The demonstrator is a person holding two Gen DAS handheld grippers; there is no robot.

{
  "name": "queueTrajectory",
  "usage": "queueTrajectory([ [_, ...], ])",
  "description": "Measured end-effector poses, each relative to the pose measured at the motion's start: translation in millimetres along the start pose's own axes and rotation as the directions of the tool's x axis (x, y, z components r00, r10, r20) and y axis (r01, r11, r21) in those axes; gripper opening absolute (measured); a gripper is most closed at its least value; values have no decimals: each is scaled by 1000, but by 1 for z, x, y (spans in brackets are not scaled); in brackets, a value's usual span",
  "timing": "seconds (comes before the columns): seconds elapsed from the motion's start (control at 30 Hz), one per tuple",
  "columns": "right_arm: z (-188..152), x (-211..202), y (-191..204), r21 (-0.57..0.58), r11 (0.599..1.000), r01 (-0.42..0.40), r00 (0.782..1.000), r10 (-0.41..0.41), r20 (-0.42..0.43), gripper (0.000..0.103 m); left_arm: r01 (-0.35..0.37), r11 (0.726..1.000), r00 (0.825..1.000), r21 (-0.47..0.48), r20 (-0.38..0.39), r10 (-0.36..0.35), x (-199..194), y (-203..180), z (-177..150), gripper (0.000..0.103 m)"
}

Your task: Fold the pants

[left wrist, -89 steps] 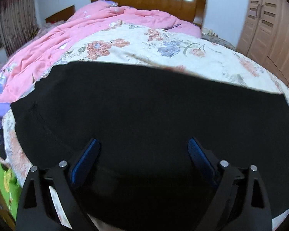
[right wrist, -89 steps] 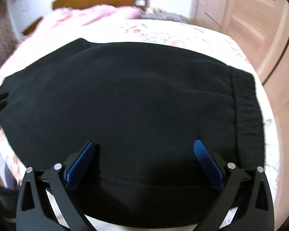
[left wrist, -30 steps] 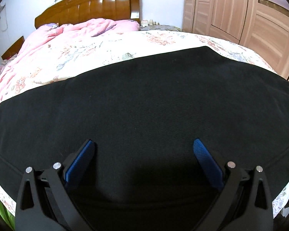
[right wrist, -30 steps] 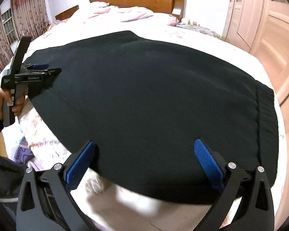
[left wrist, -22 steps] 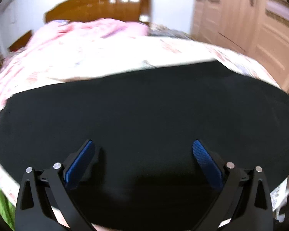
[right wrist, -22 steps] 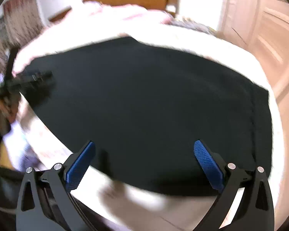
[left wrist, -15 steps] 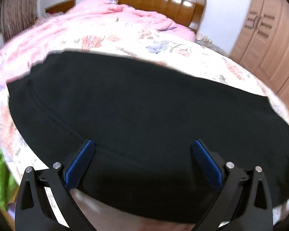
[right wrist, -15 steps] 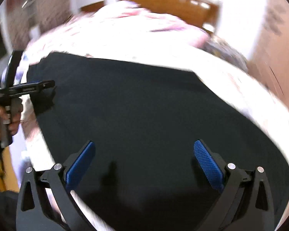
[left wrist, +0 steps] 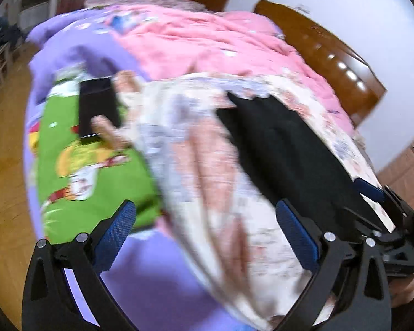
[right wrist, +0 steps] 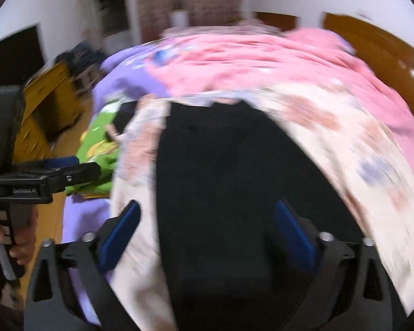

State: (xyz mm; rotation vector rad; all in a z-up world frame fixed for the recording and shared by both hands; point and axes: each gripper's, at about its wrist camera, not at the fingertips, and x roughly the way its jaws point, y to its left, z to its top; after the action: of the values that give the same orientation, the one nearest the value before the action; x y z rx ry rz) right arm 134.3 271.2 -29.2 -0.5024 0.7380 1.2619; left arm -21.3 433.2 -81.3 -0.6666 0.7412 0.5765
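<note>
The pants (right wrist: pixel 234 182) lay flat on the bed (right wrist: pixel 372 151), a long black strip on the floral quilt. Left gripper (left wrist: pixel 207 231) stood spread and empty, beside the pants. Right gripper (right wrist: pixel 207 229) hung over the near end, its jaws just narrowed yet apart, pinching nothing. The cloth looked soft, limp and light; take it at the near end's corners.
</note>
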Motion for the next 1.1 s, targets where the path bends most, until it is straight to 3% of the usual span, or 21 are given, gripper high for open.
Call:
queueTrajectory([
  [0.2,15,55,38,-115,993,14,993,-27,-115,70,43,999,999,-21,-17,-43,3,12,-6,101],
  [0.33,9,69,46,-192,979,65,988,-90,-126,68,76,997,997,-18,-29,-77,6,16,-9,101],
  [0.43,8,74,47,-211,974,87,987,-112,-112,47,105,994,994,-8,-31,-105,9,9,-5,101],
  [0.47,8,71,42,-192,978,82,990,-102,-98,36,114,994,993,-1,-34,-114,10,7,-3,101],
  [0.5,8,65,35,-150,987,62,994,-75,-83,33,124,992,991,5,-42,-124,11,4,0,101],
  [0.6,13,51,9,11,998,-64,998,64,-17,32,185,982,981,-26,-59,-186,17,1,9,101],
  [0.73,8,48,-3,64,988,-138,990,137,9,32,284,956,955,-76,-62,-288,22,-5,25,101],
  [0.83,9,56,-5,92,984,-152,987,155,-29,39,296,951,952,-83,-57,-301,25,-10,36,101],
  [0.9,12,57,-1,76,987,-141,988,145,-44,40,285,954,956,-91,-51,-290,26,-9,40,101],
  [1.07,12,69,32,-120,992,44,994,-56,-94,40,291,945,953,-147,-47,-301,29,1,42,101],
  [1.1,9,70,36,-144,987,65,994,-78,-83,35,290,945,952,-151,-50,-301,30,2,43,101],
])
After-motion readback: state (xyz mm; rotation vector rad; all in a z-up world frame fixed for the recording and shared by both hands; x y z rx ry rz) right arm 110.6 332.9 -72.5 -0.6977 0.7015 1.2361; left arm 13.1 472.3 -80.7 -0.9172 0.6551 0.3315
